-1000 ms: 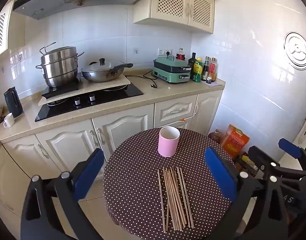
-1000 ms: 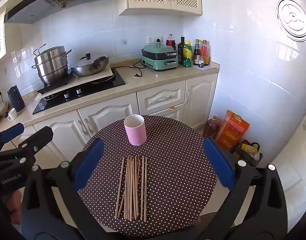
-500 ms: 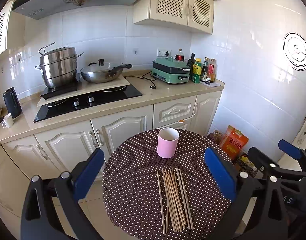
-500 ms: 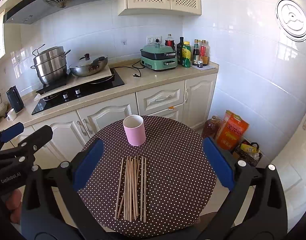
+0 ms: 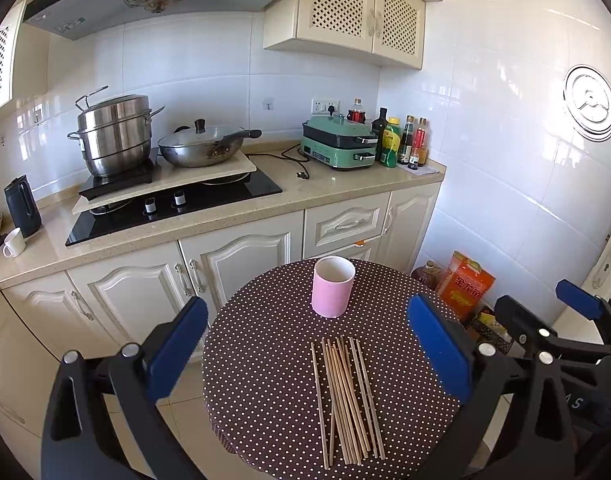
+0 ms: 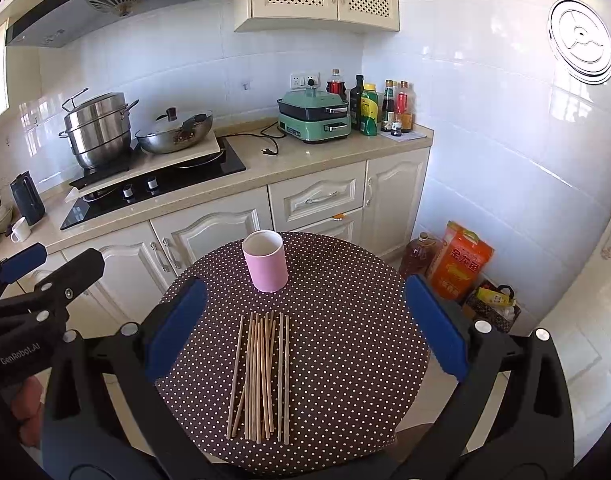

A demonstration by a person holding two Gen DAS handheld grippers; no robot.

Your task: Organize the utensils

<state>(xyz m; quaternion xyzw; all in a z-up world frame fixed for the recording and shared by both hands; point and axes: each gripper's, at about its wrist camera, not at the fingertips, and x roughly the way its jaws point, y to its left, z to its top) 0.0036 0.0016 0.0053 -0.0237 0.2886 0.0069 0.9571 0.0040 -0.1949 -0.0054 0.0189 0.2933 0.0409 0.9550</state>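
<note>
Little change since a second ago: both views crept slightly. Left gripper and right gripper spread, empty, above chopsticks; cup beyond. Nothing yet picked.

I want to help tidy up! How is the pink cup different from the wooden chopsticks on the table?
The pink cup stands upright; the wooden chopsticks lie flat in a loose row. The cup is one wide, round, hollow thing with an open top; the chopsticks are many thin, long sticks. The cup is pink outside and white inside; the chopsticks are pale tan. Both rest on the dotted round table, the cup at the far end of the chopsticks, and no gripper touches either.
</note>
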